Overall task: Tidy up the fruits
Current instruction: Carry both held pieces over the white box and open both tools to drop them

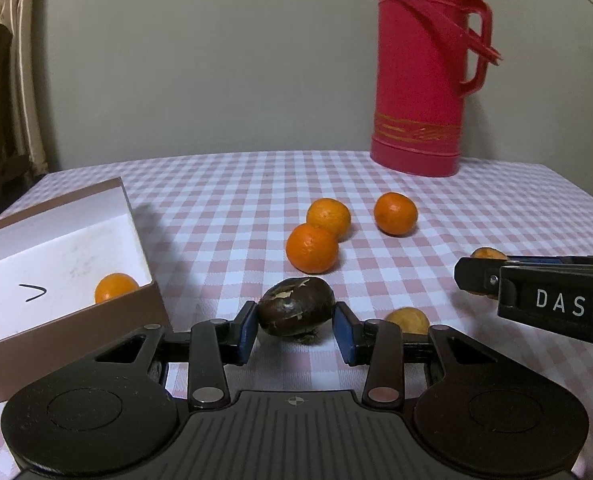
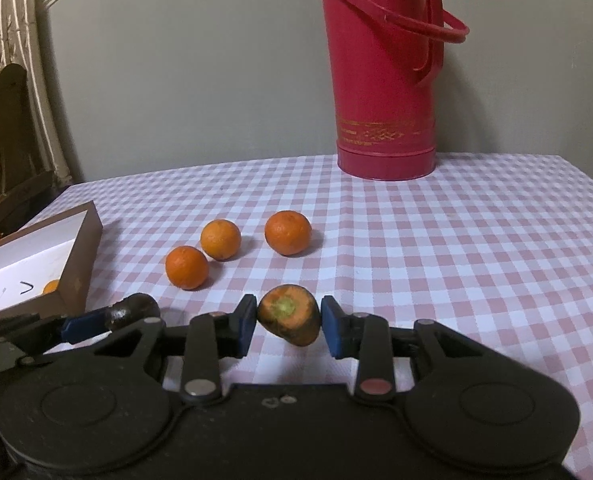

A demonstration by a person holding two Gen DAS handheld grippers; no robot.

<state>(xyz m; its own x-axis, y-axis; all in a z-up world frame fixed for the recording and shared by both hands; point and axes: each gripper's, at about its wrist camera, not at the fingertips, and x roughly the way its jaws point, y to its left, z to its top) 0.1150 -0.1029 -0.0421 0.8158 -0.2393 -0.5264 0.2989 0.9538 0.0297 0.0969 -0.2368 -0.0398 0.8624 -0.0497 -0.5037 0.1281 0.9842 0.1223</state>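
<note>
My left gripper [image 1: 294, 328] clamps a dark brown fruit [image 1: 296, 312]; my right gripper [image 2: 287, 322] clamps a carrot piece [image 2: 290, 314]. Only the left view shows a small yellowish fruit [image 1: 408, 320] on the tablecloth [image 1: 456, 216].

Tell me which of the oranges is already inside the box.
The orange tucked in the near corner of the box, half hidden behind its brown wall. The other three oranges lie loose on the checked tablecloth.

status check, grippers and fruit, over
Left gripper shut on dark brown fruit. Right gripper shut on carrot piece. One orange in box, three loose on tablecloth. Nothing in the way.
</note>
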